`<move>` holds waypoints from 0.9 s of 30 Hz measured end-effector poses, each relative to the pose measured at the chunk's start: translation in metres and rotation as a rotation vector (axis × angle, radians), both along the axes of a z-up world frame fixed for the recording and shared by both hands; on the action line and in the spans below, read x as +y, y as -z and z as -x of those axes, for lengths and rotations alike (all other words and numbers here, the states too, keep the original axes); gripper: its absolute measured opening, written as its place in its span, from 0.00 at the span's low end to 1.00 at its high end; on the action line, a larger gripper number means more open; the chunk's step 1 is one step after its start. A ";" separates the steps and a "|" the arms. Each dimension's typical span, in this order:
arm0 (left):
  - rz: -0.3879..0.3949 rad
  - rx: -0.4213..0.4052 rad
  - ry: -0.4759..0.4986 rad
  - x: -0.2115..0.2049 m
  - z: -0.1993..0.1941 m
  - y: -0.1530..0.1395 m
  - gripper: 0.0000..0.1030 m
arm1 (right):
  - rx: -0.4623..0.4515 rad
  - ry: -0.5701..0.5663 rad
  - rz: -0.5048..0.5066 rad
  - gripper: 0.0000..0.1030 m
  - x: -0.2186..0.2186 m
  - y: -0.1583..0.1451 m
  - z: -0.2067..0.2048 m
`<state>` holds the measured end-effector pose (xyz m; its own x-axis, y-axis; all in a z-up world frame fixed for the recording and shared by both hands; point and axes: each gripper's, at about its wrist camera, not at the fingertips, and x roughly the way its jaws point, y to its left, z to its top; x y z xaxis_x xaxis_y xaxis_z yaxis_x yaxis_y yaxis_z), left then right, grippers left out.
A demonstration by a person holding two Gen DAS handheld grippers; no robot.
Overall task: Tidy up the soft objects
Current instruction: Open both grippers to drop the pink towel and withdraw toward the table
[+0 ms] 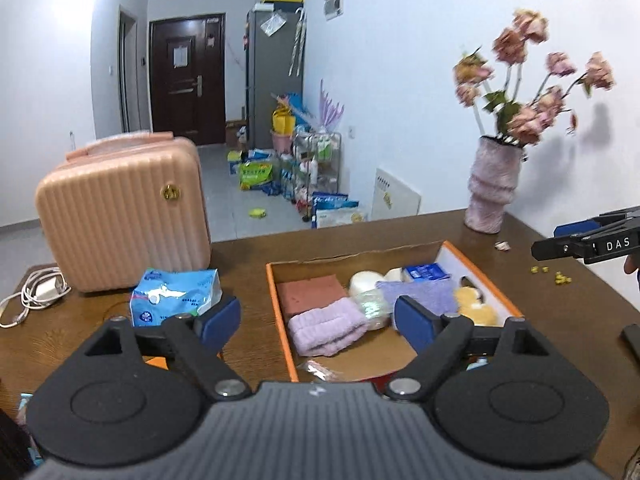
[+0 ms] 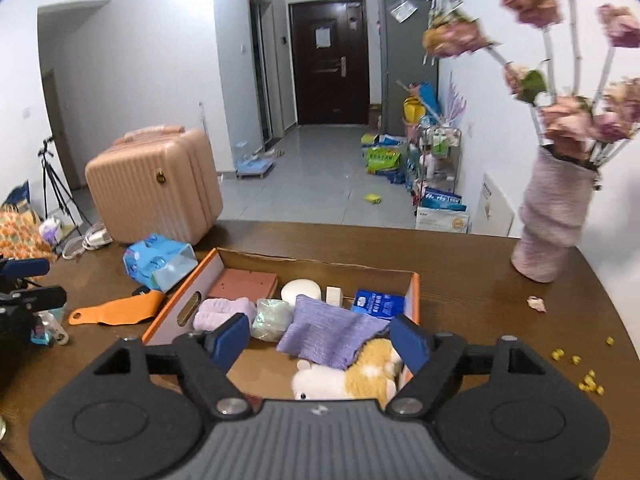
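An orange-rimmed cardboard box (image 1: 280,312) lies on the brown table. It holds a rolled lilac towel (image 1: 326,326), a purple knitted cloth (image 1: 420,294), a reddish pad (image 1: 310,294), a white round piece (image 1: 364,282), a blue packet (image 1: 426,271) and a yellow-and-white plush toy (image 2: 352,376). My left gripper (image 1: 318,322) hangs open above the box's near left part, nothing between its pads. My right gripper (image 2: 320,340) stands open above the purple cloth (image 2: 328,334) and the plush, holding nothing.
A blue tissue pack (image 1: 176,294) and a pink suitcase (image 1: 124,212) stand left of the box. An orange strap (image 2: 120,308) lies beside it. A pink vase of flowers (image 2: 556,216) stands at the back right. A charger cable (image 1: 36,292) and yellow crumbs (image 2: 588,380) lie on the table.
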<state>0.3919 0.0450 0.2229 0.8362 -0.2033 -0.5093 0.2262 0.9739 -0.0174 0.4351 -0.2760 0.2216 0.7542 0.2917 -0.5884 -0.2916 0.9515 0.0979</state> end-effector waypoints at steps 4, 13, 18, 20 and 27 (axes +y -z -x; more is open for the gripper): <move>0.002 -0.031 0.010 -0.009 0.028 -0.013 0.84 | -0.037 -0.006 -0.011 0.76 -0.009 -0.012 0.032; 0.035 -0.100 0.037 -0.025 0.119 0.015 0.86 | -0.138 -0.058 -0.022 0.78 -0.010 0.012 0.115; -0.006 -0.160 -0.040 -0.035 0.178 0.062 0.90 | -0.199 -0.087 -0.047 0.85 -0.010 0.053 0.183; 0.039 -0.143 -0.050 -0.035 0.199 0.080 0.90 | -0.220 -0.113 -0.040 0.86 -0.006 0.071 0.211; 0.126 -0.015 -0.072 -0.030 0.257 0.129 0.92 | -0.136 -0.138 -0.109 0.88 0.006 0.137 0.279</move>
<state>0.1348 0.0148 0.0943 0.8584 -0.2040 -0.4706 0.1568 0.9779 -0.1380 0.1562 -0.2701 0.0843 0.7728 0.4539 -0.4436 -0.4359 0.8876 0.1489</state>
